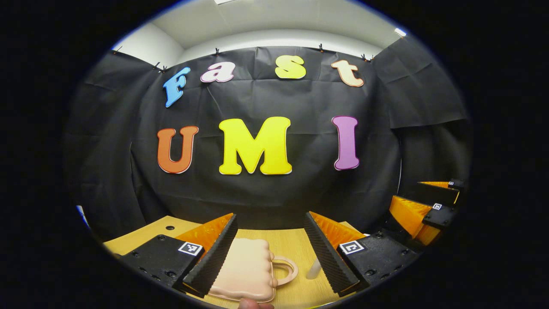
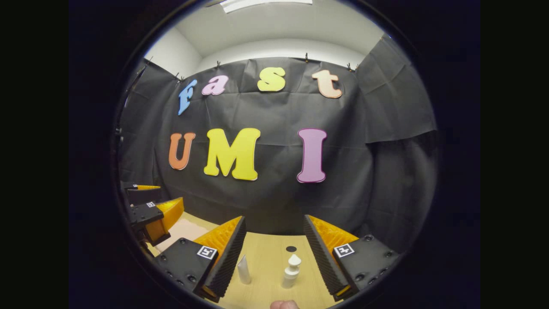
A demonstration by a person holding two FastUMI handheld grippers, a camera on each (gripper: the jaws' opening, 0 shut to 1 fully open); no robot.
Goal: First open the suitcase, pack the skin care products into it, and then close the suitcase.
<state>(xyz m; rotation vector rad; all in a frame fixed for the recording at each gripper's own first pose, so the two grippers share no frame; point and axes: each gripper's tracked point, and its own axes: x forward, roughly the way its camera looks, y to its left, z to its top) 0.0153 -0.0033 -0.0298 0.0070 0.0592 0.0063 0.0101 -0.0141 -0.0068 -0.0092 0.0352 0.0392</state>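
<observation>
My left gripper (image 1: 270,253) spread, over the closed suitcase (image 1: 246,270) lying between its jaws. My right gripper (image 2: 274,253) spread too; tube (image 2: 243,270) and bottle (image 2: 291,271) stand between them on the table (image 2: 268,257).

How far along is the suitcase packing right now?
Nothing looks done yet. The pink suitcase lies shut on the table. The tube and pump bottle stand on the table, unpacked. The left gripper and right gripper are open, holding nothing. Opening, packing and closing all remain.
</observation>
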